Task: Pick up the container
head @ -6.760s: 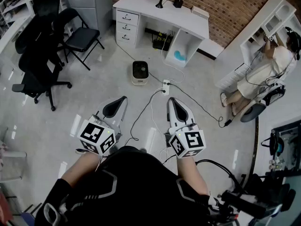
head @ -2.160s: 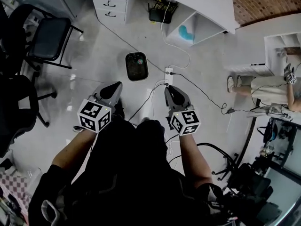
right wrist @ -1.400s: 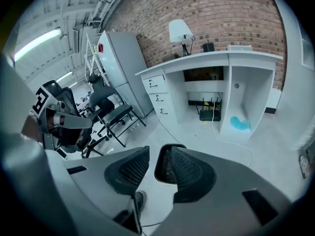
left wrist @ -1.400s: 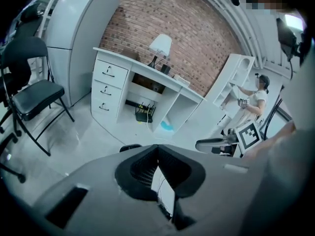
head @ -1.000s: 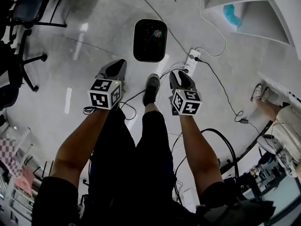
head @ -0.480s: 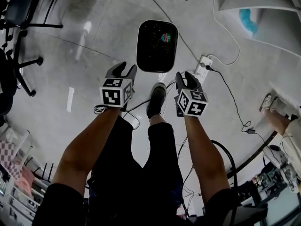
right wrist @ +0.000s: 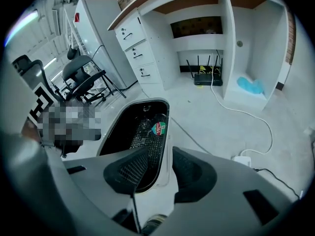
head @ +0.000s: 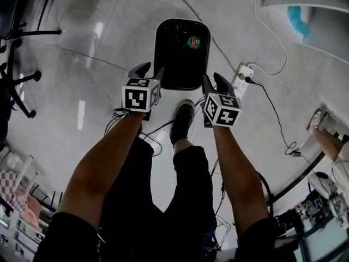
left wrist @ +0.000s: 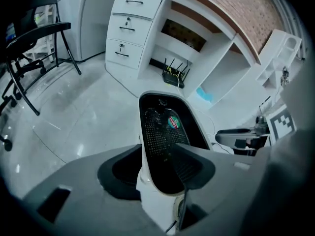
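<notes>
A round red-and-green sticker [head: 192, 42] lies inside the container [head: 173, 64], its print too small to read; the container stands on the floor [head: 109, 48], mouth up, its long axis running up and down the head view; the left tool [head: 150, 71], whose jaws have just been opening, straddles the container's left wall unclamped; the right tool [head: 212, 79], jaws apart, straddles its right wall; only the head view shows a power strip [head: 244, 75] right of the container and a shoe [head: 182, 119] below it; only the gripper views show a router [left wrist: 172, 76] beyond it.
</notes>
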Demonstrator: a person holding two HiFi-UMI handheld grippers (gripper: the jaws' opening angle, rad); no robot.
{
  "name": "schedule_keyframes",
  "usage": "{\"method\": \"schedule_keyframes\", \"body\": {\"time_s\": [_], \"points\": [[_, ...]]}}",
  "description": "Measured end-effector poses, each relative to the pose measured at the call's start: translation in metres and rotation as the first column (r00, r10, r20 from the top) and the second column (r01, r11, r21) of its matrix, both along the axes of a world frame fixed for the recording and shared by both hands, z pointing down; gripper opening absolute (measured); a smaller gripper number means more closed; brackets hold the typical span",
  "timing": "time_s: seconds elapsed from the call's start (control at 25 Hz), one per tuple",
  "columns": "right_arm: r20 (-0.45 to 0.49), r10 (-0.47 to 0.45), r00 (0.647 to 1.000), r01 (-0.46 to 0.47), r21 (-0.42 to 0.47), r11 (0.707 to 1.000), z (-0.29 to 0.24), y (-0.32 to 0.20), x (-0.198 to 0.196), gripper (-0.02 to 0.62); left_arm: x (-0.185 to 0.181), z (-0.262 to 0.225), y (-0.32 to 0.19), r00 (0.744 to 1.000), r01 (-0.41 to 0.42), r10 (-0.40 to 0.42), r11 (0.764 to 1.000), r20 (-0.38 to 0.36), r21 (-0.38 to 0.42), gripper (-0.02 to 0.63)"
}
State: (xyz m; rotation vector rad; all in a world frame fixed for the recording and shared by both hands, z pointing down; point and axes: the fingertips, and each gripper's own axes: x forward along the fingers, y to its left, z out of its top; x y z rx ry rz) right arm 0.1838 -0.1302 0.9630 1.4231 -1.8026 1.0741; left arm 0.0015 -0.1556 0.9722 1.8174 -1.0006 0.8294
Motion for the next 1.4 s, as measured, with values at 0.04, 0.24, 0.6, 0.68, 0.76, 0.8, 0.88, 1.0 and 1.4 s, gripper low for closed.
{"method": "schedule_keyframes", "body": {"time_s": [0.04,0.24,0.6,0.68,0.76,0.8,0.88,1.0,1.4], "points": [[0.001,0.001,1.0,-0.001,0.001,1.0,0.004,-0.001,0.001,0.121,0.001,0.006,-0.002,1.0,-0.002,0.002,1.0,0.002,-0.004,0.181],[0.009,0.012,1.0,-0.012,-0.003,1.0,0.026,-0.005,-0.003,0.124,0.005,0.031,-0.002,1.0,-0.006,0.006,0.999,0.003,-0.034,0.181],[-0.027,-0.015,1.0,0.014,-0.041,0.999,0.059,-0.01,-0.01,0.123,0.001,0.071,-0.01,0.999,-0.001,0.004,0.997,0.043,-0.072,0.152],[-0.038,-0.021,0.999,0.019,-0.055,0.998,0.066,-0.011,-0.01,0.121,0.0,0.072,-0.013,0.999,0.008,-0.005,0.998,0.035,-0.07,0.152],[-0.053,-0.011,0.999,0.008,-0.061,0.998,0.071,-0.011,-0.009,0.087,-0.001,0.072,-0.014,0.999,0.018,-0.016,0.998,0.037,-0.062,0.152],[-0.058,0.0,0.998,-0.003,-0.062,0.998,0.072,-0.011,-0.009,0.084,-0.001,0.073,-0.014,0.999,0.026,-0.023,0.998,0.042,-0.062,0.15],[-0.066,0.022,0.998,-0.026,-0.058,0.998,0.073,-0.012,-0.007,0.084,-0.001,0.074,-0.014,0.998,0.041,-0.038,0.997,0.053,-0.064,0.146],[-0.07,0.038,0.997,-0.041,-0.04,0.998,0.073,-0.012,-0.006,0.08,-0.001,0.074,-0.015,0.997,0.063,-0.06,0.996,0.049,-0.059,0.141],[-0.091,0.088,0.992,-0.092,-0.05,0.994,0.052,-0.011,-0.01,0.041,-0.002,0.05,-0.019,0.99,0.109,-0.104,0.993,0.093,-0.044,0.093]]}}
